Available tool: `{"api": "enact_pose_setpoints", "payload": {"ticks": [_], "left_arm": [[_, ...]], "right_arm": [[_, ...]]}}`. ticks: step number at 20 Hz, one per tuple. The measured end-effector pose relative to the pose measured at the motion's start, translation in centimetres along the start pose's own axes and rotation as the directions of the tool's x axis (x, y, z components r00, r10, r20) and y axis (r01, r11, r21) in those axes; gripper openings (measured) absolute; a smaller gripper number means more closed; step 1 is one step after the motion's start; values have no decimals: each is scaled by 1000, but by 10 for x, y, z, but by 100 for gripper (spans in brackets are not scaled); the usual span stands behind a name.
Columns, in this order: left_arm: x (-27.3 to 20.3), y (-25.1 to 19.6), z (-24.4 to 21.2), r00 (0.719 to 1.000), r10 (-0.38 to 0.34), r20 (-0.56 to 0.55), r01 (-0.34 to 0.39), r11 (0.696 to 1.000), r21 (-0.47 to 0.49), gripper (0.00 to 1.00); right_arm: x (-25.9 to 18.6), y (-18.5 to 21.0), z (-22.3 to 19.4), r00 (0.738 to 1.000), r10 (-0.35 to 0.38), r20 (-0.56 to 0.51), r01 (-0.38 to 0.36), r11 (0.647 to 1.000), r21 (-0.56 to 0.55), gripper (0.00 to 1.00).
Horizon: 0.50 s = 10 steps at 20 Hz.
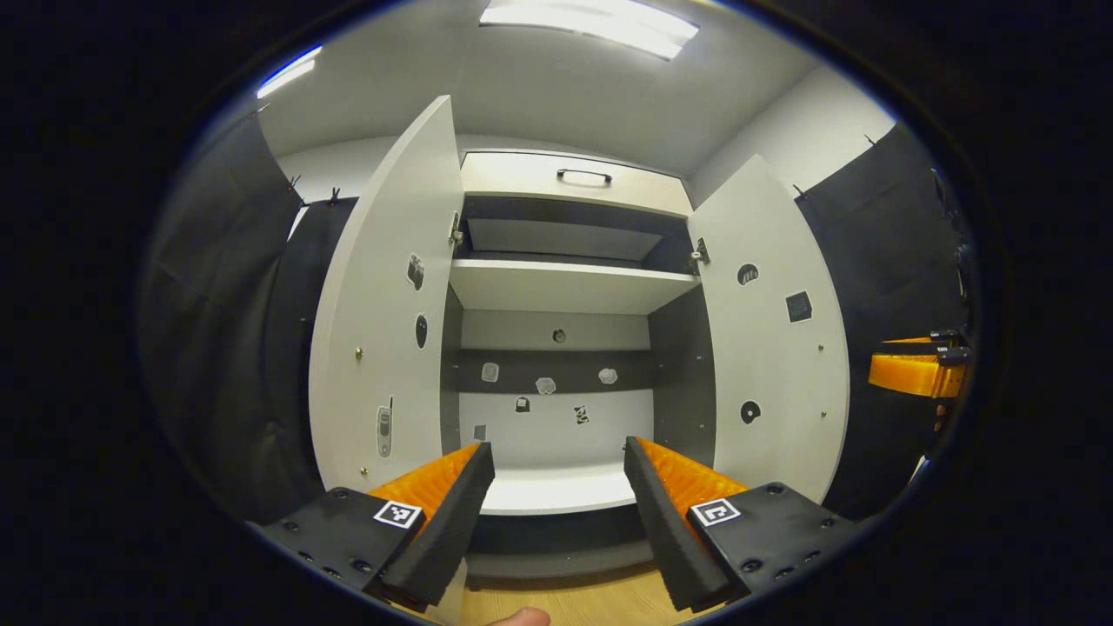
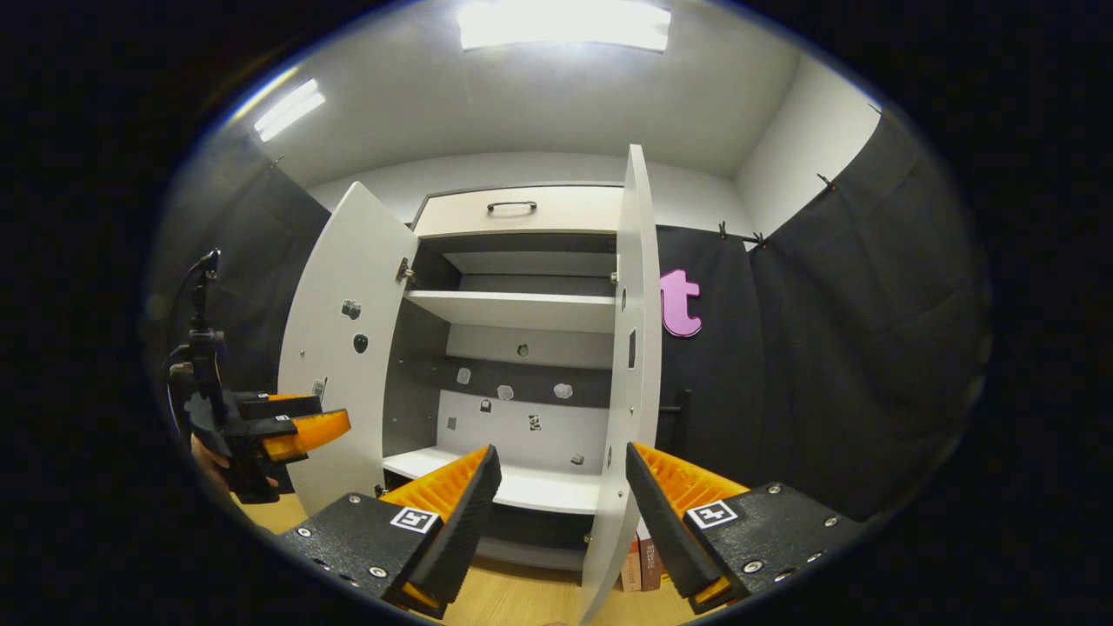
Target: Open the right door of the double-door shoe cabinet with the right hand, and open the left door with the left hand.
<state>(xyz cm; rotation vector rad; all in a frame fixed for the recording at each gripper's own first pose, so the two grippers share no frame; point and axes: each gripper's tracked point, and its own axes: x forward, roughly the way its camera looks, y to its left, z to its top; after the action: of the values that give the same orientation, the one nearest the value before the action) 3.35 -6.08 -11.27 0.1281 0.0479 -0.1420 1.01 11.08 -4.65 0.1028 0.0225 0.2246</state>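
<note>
The shoe cabinet (image 1: 556, 287) stands ahead with both stiff, light panel doors swung out on their hinges; each is probably best taken by its free edge. The right door (image 2: 639, 348) rises edge-on between the spread fingers of the right claw (image 2: 563, 487), not gripped. The left door (image 1: 383, 322) stands left of the wide, empty left claw (image 1: 559, 482).

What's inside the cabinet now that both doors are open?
Inside the cabinet: a bare upper shelf, a bare bottom shelf and small stickers on the back panel. The closed top drawer hides its contents.
</note>
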Motion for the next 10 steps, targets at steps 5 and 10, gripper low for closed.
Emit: {"api": "enact_pose_setpoints", "payload": {"ticks": [5,10], "left_arm": [[3,2,4,1000,1,23,-1,1000,5,96],[5,8,9,999,25,47,-26,1000,14,96]], "right_arm": [[3,2,0,1000,11,-2,-11,1000,-25,88],[8,-4,4,1000,2,17,-1,999,-33,88]]}}
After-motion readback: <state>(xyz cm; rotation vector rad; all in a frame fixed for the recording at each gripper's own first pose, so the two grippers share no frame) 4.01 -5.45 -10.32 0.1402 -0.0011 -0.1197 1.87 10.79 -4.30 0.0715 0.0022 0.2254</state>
